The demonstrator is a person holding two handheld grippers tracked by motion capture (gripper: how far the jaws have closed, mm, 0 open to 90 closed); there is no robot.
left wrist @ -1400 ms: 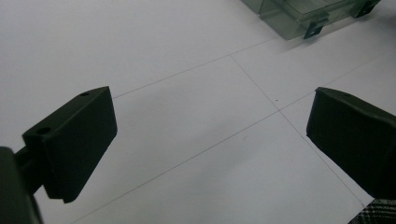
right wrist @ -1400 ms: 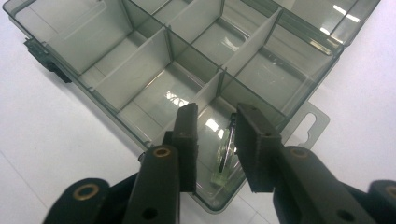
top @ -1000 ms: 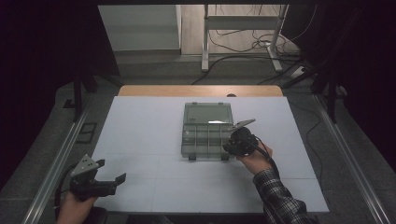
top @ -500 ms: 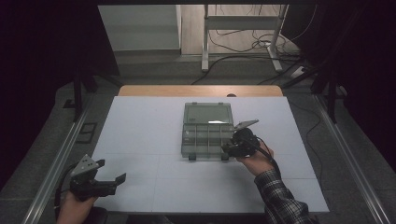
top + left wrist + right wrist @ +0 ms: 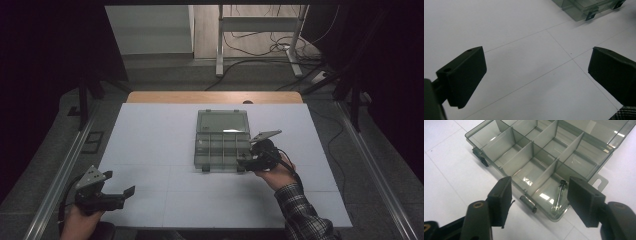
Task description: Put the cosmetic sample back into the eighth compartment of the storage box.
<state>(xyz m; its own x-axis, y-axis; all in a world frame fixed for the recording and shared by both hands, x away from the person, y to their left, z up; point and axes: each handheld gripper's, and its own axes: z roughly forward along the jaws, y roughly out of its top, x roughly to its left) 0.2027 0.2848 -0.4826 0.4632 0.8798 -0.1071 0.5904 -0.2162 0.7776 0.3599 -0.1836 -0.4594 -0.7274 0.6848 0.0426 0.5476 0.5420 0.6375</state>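
1. Organizer box (image 5: 221,141), clear and smoke-tinted with its lid laid open at twelve o'clock, sat near the middle of the white surface (image 5: 150,135) in the high view; we saw its dividers splitting it into a grid of compartments.
2. In the right gripper view we found a small screw (image 5: 559,195) lying in the corner compartment nearest the camera, its dark head toward twelve o'clock and its shank toward six.
3. We held the right gripper (image 5: 248,161) at the box's near corner, at about four o'clock from the box's middle in the high view.
4. Its fingers (image 5: 500,200) had just been opening and stood moderately apart; in its own view nothing was gripped between them, and the screw lay free in the box beyond them.
5. We kept the left gripper (image 5: 125,192) at about seven o'clock on the surface, well apart from the box.
6. Its fingers (image 5: 464,75) stood wide, with bare surface between them in the left gripper view and the box's corner (image 5: 584,10) at one o'clock.
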